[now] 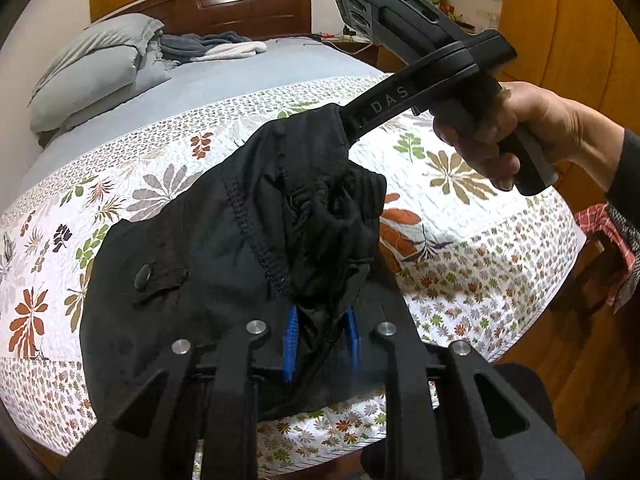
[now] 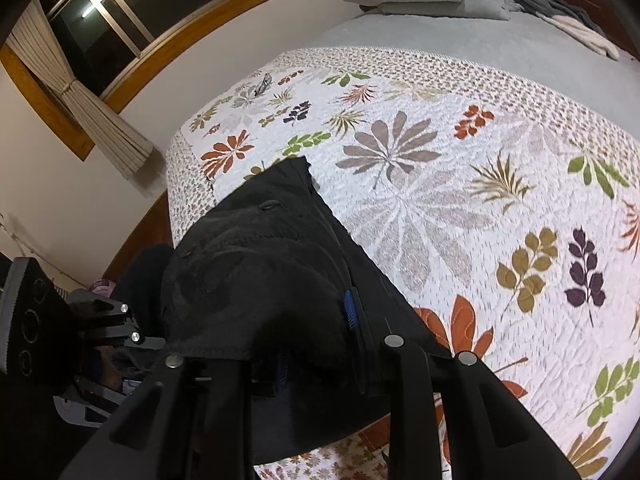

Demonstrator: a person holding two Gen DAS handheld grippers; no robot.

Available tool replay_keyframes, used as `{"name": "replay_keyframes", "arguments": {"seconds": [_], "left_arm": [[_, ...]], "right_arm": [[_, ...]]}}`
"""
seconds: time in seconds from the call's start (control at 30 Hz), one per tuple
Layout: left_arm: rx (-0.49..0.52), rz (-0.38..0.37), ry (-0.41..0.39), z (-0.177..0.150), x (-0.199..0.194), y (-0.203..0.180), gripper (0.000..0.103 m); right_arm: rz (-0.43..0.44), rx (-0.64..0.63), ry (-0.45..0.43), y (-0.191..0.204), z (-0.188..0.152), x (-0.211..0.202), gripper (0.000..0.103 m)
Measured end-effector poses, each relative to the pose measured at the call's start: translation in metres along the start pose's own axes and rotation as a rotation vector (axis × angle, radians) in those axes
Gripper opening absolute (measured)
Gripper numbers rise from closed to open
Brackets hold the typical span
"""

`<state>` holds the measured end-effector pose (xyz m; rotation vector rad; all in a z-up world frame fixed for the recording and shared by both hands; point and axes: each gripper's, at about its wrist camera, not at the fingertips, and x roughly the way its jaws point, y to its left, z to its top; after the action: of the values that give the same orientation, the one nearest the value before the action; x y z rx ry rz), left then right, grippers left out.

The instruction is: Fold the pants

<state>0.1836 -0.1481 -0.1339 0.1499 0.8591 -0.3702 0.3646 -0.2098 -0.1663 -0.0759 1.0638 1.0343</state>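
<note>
Black pants (image 1: 208,248) hang bunched between my two grippers, just above a floral quilt (image 1: 460,216) on a bed. My left gripper (image 1: 320,332) is shut on a fold of the fabric, which is pinched between its blue pads (image 1: 290,340). My right gripper (image 1: 346,128), held by a hand (image 1: 520,128), is shut on the pants' upper edge further out over the bed. In the right wrist view the pants (image 2: 260,264) drape over my right gripper (image 2: 316,320). They hide one of its pads, leaving only a single blue pad (image 2: 350,312) showing. The left gripper (image 2: 132,332) shows at the far left.
Grey pillows (image 1: 92,68) and crumpled clothes (image 1: 216,46) lie at the head of the bed by a wooden headboard (image 1: 248,4). A wooden wardrobe (image 1: 568,32) stands on the right, with a red checked cloth (image 1: 600,220) below it. A curtained window (image 2: 120,28) is on the left wall.
</note>
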Motion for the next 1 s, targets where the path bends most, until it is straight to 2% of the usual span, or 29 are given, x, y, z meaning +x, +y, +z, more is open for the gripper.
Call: {"name": "replay_keyframes", "arguments": {"seconds": [0.37,0.53,0.7,0.77,0.8,0.83,0.87,0.93,1.0], "left_arm": [[0.091,0.029,0.057,-0.012,0.026,-0.021,0.02],[0.085,0.021,0.093,-0.017,0.036,-0.024,0.023],[0.03,-0.037,0.133,-0.019,0.043,-0.016,0.028],[0.014,-0.058,0.137,-0.02,0.044,-0.015,0.038],[-0.005,-0.093,0.137,-0.02,0.043,-0.014,0.043],[-0.022,-0.12,0.136,-0.02,0.042,-0.012,0.052],[-0.038,-0.142,0.132,-0.02,0.039,-0.011,0.063],[-0.063,-0.178,0.108,-0.021,0.031,-0.01,0.074],[-0.067,-0.199,0.066,-0.023,0.018,-0.009,0.079]], "right_arm": [[-0.018,-0.007,-0.003,-0.02,-0.031,0.007,0.027],[-0.028,0.01,-0.009,-0.032,-0.046,0.006,0.036],[-0.019,0.105,-0.033,-0.053,-0.067,-0.007,0.038],[0.009,0.199,-0.087,-0.065,-0.08,-0.018,0.039],[0.033,0.242,-0.12,-0.07,-0.085,-0.024,0.039],[0.063,0.299,-0.184,-0.074,-0.093,-0.033,0.039],[0.079,0.325,-0.222,-0.074,-0.095,-0.038,0.039],[0.147,0.367,-0.318,-0.067,-0.1,-0.047,0.039],[0.192,0.36,-0.369,-0.054,-0.099,-0.048,0.039]]}}
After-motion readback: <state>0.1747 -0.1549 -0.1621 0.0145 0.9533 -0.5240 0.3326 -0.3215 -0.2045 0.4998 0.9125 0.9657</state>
